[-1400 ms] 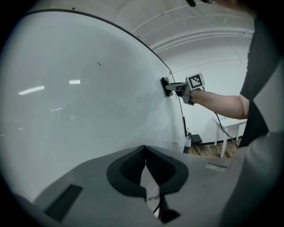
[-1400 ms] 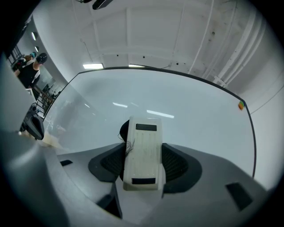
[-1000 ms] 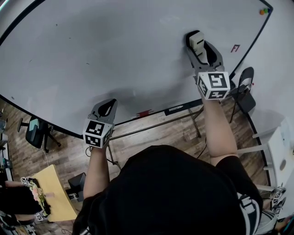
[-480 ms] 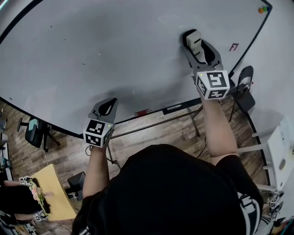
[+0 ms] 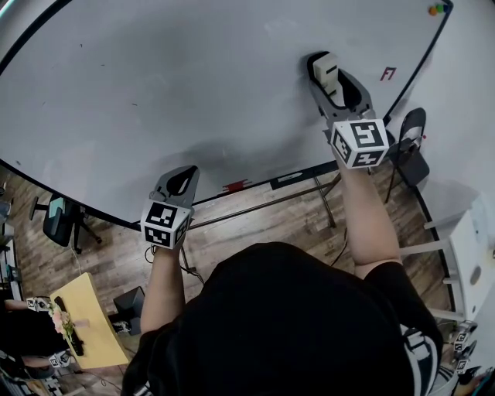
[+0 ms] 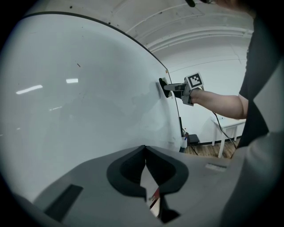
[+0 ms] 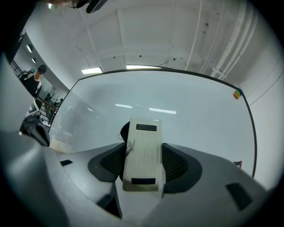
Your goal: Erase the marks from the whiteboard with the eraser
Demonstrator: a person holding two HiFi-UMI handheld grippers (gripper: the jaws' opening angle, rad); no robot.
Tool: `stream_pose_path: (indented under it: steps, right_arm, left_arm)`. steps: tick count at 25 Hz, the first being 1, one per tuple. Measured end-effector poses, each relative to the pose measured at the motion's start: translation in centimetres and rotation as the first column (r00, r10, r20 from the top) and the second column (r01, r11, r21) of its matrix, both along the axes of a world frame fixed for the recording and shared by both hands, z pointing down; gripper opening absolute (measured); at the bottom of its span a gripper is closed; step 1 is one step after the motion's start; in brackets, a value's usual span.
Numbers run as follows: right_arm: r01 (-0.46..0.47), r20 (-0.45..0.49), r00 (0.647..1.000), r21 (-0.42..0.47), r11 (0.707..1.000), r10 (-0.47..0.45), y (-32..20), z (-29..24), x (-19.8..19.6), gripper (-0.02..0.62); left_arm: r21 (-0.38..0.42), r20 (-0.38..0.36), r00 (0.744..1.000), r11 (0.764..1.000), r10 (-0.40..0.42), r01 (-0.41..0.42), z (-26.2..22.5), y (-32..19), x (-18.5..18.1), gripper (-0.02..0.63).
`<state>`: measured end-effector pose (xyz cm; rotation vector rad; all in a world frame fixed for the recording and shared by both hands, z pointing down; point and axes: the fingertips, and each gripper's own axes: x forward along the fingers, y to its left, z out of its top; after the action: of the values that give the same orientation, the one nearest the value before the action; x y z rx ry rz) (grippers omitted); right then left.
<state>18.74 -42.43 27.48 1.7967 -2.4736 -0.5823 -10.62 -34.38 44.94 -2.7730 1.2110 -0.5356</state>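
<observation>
A large whiteboard [image 5: 170, 85] fills the upper head view; a few faint dark specks show on its left half. My right gripper [image 5: 329, 73] is shut on a cream eraser [image 5: 325, 69] with a black felt pad, and the pad presses flat against the board at the upper right. In the right gripper view the eraser [image 7: 142, 153] sits between the jaws against the board [image 7: 177, 119]. My left gripper [image 5: 179, 182] hangs shut and empty near the board's lower edge. The left gripper view looks along the whiteboard [image 6: 80, 102] toward the right gripper [image 6: 175, 88].
Coloured magnets [image 5: 438, 9] sit at the board's top right corner. A red marker [image 5: 238, 186] lies on the board's tray. A black chair [image 5: 412, 147] stands to the right, a white table [image 5: 476, 255] at the far right, and a wooden table [image 5: 85, 325] at the lower left.
The right gripper with the eraser has slid slightly up and left on the board. The left gripper has stayed in place.
</observation>
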Motion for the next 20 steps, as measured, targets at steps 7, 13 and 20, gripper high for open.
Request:
stream_pose_path:
  steps: [7,13,20]
  right_arm:
    - [0.016,-0.002,1.000,-0.008,1.000,-0.016,2.2,1.0,0.8,0.249]
    - [0.015,0.010,1.000,-0.027,1.000,-0.015,4.4,1.9,2.5,0.249]
    - [0.015,0.016,1.000,-0.062,0.998,-0.014,6.6,3.7,4.1,0.249]
  left_arm:
    - [0.001,0.017,1.000,1.000,0.015,-0.015,0.2,1.6,1.7,0.011]
    - [-0.007,0.022,0.999,0.999,0.046,-0.046,0.5,3.0,4.1,0.011]
    - [-0.024,0.025,0.996,0.996,0.086,-0.085,1.2,4.7,7.1,0.011]
